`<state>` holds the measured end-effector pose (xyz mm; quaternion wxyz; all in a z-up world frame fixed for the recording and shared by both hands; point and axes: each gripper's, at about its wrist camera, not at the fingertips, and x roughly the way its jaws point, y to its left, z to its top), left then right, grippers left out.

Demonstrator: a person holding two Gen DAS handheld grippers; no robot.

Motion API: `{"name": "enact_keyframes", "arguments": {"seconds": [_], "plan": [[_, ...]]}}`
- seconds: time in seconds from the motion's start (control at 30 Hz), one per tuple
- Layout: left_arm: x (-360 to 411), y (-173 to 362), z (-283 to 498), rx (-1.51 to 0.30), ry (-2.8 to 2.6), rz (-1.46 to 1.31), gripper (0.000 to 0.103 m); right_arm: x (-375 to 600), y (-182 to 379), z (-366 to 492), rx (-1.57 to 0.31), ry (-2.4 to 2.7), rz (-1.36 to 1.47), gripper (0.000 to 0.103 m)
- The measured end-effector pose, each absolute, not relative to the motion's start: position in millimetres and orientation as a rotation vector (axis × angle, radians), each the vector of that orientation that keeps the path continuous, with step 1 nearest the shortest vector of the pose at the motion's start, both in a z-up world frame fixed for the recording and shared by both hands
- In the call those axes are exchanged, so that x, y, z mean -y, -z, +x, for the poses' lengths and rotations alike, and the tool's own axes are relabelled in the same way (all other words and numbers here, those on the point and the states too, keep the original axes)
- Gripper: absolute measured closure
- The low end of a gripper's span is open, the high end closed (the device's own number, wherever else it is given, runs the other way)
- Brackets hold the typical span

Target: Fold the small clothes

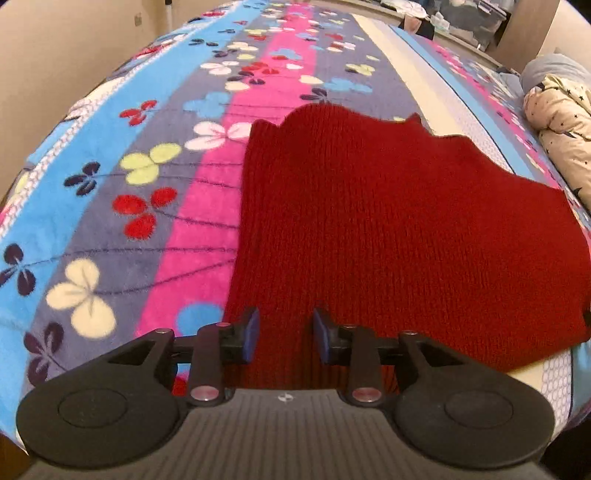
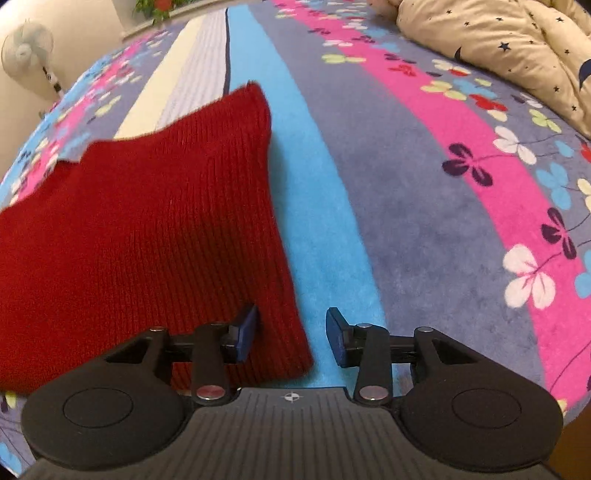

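Observation:
A dark red knitted garment (image 1: 388,229) lies flat on a bed with a flowered blanket (image 1: 122,206). My left gripper (image 1: 284,338) is open, its blue-padded fingers hovering over the garment's near left edge. In the right wrist view the same garment (image 2: 147,229) fills the left half. My right gripper (image 2: 291,338) is open over the garment's near right corner: the left finger is above the knit, the right finger above the blue stripe of the blanket (image 2: 424,221). Neither gripper holds anything.
A cream quilt with dark stars (image 2: 509,48) is bunched at the far right of the bed, also in the left wrist view (image 1: 565,125). A white standing fan (image 2: 27,51) is beyond the bed's left side. Cluttered shelves (image 1: 461,18) stand behind the bed.

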<state>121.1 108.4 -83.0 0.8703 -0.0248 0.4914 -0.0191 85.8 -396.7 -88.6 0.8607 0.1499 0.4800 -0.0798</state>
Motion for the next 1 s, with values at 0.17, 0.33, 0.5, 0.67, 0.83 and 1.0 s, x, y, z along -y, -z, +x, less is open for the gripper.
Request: {"name": "enact_keyframes", "arguments": {"seconds": [0.17, 0.33, 0.5, 0.67, 0.83, 1.0], "plan": [[-103.5, 80.8, 117.6, -1.000, 0.051, -0.018, 0.055, 393.3, 84.6, 87.8, -0.990, 0.180, 0.275, 0.057], [-103.2, 76.3, 114.7, -0.974, 0.039, -0.022, 0.054, 393.6, 79.5, 86.2, -0.953, 0.196, 0.236, 0.055], [-108.8, 73.0, 111.3, -0.955, -0.011, -0.048, 0.052, 395.6, 69.4, 81.4, -0.882, 0.223, 0.214, 0.055], [-113.9, 76.4, 97.6, -0.965, -0.094, -0.086, 0.039, 399.1, 56.9, 78.1, -0.797, 0.253, 0.227, 0.055], [-116.0, 78.4, 86.5, -0.972, -0.134, -0.140, 0.036, 399.1, 50.3, 77.0, -0.750, 0.260, 0.230, 0.055], [-122.4, 86.3, 80.9, -1.017, -0.201, -0.250, 0.023, 396.6, 53.5, 78.5, -0.772, 0.246, 0.228, 0.055]]}}
